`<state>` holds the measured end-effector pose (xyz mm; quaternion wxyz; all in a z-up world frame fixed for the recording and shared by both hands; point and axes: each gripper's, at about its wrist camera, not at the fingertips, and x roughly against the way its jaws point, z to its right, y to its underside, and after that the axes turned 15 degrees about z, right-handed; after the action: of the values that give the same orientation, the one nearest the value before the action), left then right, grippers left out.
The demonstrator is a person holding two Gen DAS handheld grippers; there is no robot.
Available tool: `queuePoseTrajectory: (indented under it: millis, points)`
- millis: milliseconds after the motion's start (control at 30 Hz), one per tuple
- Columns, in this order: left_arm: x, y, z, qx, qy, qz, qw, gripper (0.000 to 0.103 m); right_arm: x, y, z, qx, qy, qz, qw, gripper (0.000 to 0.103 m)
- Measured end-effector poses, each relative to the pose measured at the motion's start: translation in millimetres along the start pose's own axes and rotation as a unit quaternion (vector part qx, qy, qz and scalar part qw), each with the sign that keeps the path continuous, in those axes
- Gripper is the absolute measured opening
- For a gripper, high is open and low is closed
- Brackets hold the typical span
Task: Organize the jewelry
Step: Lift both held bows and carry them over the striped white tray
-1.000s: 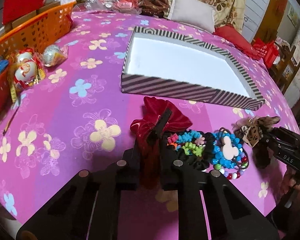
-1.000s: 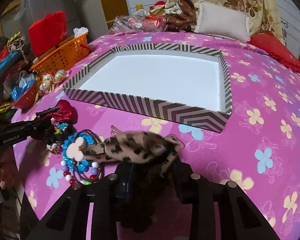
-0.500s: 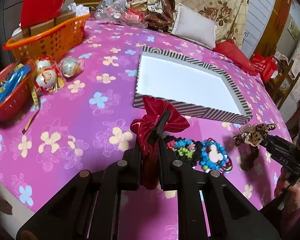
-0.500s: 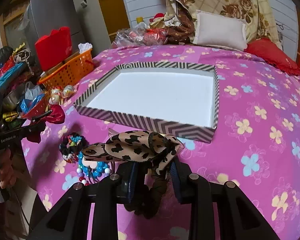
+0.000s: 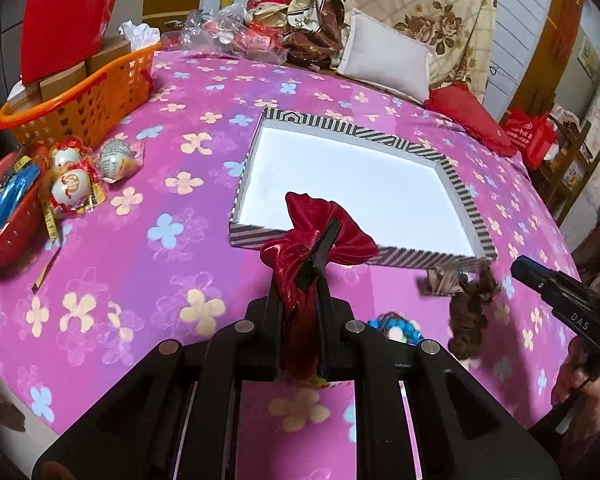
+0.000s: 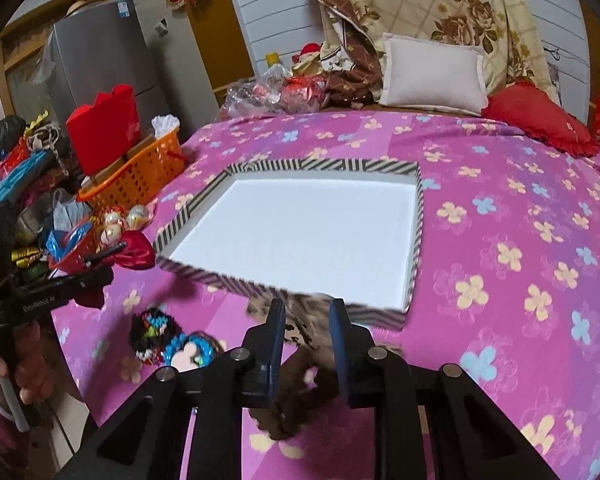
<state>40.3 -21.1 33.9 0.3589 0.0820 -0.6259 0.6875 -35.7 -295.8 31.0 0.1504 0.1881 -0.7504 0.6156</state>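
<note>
- Left gripper [image 5: 300, 280]: jaws clamped on red scrunchie [image 5: 316, 232], held above the cloth at striped box [image 5: 448, 170] near edge.
- Right gripper [image 6: 306, 320]: jaws apart; leopard scrunchie [image 6: 300, 360] blurred betw. them, grip unclear.
- Carry both well over the rim, release low inside.
- Bead bracelets [image 6: 192, 350] lie on the cloth, not boxed yet.

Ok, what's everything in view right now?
Zigzag-striped shallow box, white inside: one, bed centre, empty.
Red satin scrunchie: one, clamped in left gripper.
Leopard-print scrunchie: one, brown, blurred, between right gripper's fingers.
Black bead-studded band: one, near front edge.
Blue beaded bracelet: one, beside it.
Orange plastic basket: one, far left.
Red bowl: one, left edge.
Foil-wrapped balls: three, white and red, by bowl.
White pillow: one, far side.
Pink floral bedspread: one, underneath everything.
Left gripper: black, shut.
Right gripper: black, grip unclear.
</note>
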Motion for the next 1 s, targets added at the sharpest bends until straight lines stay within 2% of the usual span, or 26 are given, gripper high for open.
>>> queuePoseTrajectory:
  millis: [100,233,300,333,367,533,633,733,767,833,1000]
  points:
    - [-3.6,-5.9,6.9,-0.005,0.0,0.004,1.0,0.012,-0.9,-5.5,3.2,-0.003,0.003,0.001,1.0,0.021]
    - [-4.5,-8.6,15.3,-0.012,0.007,0.007,0.9999,0.012,-1.4,5.6,7.9,-0.013,0.007,-0.027,1.0,0.022]
    - [-5.4,-8.2,17.7,-0.015,0.008,0.007,0.9998,0.012,-5.2,17.8,8.9,-0.013,0.01,-0.05,0.999,0.04]
    - [-6.2,-7.5,18.8,-0.017,0.007,0.007,0.9998,0.012,-7.4,24.8,9.6,-0.012,0.014,-0.059,0.998,0.056]
    - [-6.9,-6.4,19.3,-0.018,0.007,0.006,0.9998,0.012,-9.4,30.7,9.3,-0.012,0.017,-0.065,0.998,0.06]
    - [-7.9,-1.7,18.5,-0.015,0.006,0.001,0.9999,0.012,-33.8,54.2,10.1,-0.017,0.024,-0.094,0.995,0.06]
    - [-7.4,-1.0,16.7,-0.011,0.004,-0.001,0.9999,0.012,-47.2,54.8,12.2,-0.026,0.031,-0.089,0.995,0.06]
    - [-6.3,-0.6,15.5,-0.009,0.001,-0.001,1.0,0.012,-57.5,53.7,6.9,-0.005,0.041,-0.069,0.997,0.06]
    - [-6.1,-0.7,14.9,-0.007,0.001,-0.002,1.0,0.012,-59.0,54.1,5.0,0.004,0.043,-0.066,0.997,0.053]
    - [-5.7,-1.1,13.8,-0.005,0.001,-0.001,1.0,0.012,-57.8,54.3,2.9,0.013,0.04,-0.06,0.997,0.033]
    - [-3.1,-1.3,15.3,-0.004,0.003,0.001,1.0,0.012,-46.0,50.6,13.1,-0.022,0.018,-0.055,0.998,0.027]
